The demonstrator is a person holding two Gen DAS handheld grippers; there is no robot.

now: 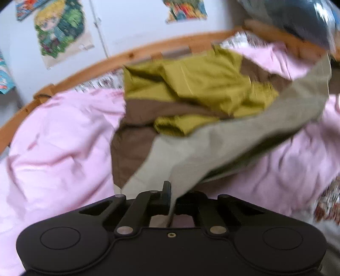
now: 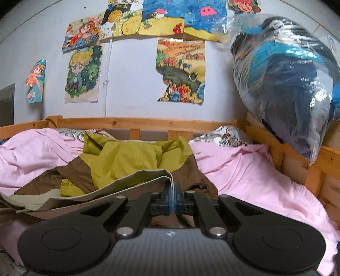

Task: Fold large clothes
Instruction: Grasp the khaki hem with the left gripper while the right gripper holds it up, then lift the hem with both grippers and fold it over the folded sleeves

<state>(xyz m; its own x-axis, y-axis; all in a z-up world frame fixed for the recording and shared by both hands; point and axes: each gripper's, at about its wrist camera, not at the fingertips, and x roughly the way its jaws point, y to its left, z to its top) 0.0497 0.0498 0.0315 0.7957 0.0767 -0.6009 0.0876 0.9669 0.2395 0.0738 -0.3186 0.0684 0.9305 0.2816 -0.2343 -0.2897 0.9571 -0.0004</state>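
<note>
Pink bed sheet (image 2: 250, 174) under olive-brown jacket (image 2: 131, 157); left claw (image 1: 170, 191) and right claw (image 2: 173, 186) each clenched on jacket's beige lining edge.

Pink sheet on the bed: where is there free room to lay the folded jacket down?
Two free patches of pink sheet: one right of the jacket, up to the wooden rail; one left of it, below the curved rail. The middle is crowded with jacket, both grippers shut on its beige edge.

Left wrist view motion-blurred; plastic bag (image 1: 308, 19) cut off at top edge; jacket (image 1: 191, 89) hem hidden behind left gripper (image 1: 171, 191).
</note>
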